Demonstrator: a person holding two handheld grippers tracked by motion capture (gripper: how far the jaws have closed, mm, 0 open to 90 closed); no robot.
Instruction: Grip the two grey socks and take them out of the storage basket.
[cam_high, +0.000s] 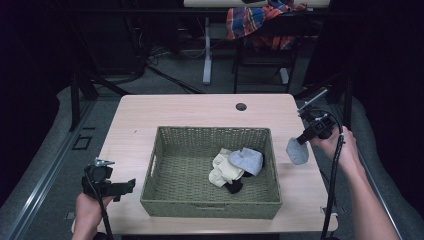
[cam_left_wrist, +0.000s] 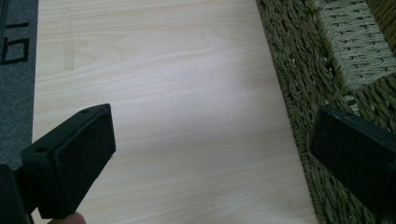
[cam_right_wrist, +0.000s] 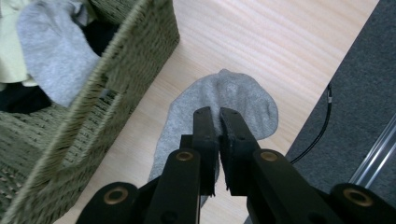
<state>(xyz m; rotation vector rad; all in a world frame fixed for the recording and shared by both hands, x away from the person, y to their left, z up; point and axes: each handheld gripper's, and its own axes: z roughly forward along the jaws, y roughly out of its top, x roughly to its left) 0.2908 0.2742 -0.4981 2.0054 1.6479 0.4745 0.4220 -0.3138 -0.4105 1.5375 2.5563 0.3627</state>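
The woven basket (cam_high: 210, 172) held a cream sock (cam_high: 223, 167), a grey one (cam_high: 247, 160) and something black. My right gripper (cam_high: 303, 141), fingers clamped on another grey sock (cam_high: 298, 151), hung at the basket's three o'clock over bare counter (cam_high: 190, 110). My left gripper (cam_high: 131, 185), fingers apart and empty, sat at its eight o'clock.

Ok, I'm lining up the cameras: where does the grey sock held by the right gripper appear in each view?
High view: grey sock hangs right of the basket, over the table.
Left gripper view: not in it.
Right gripper view: centre, pinched by the right gripper, sock.
Shared landmark: the woven basket, also at right in the left gripper view.
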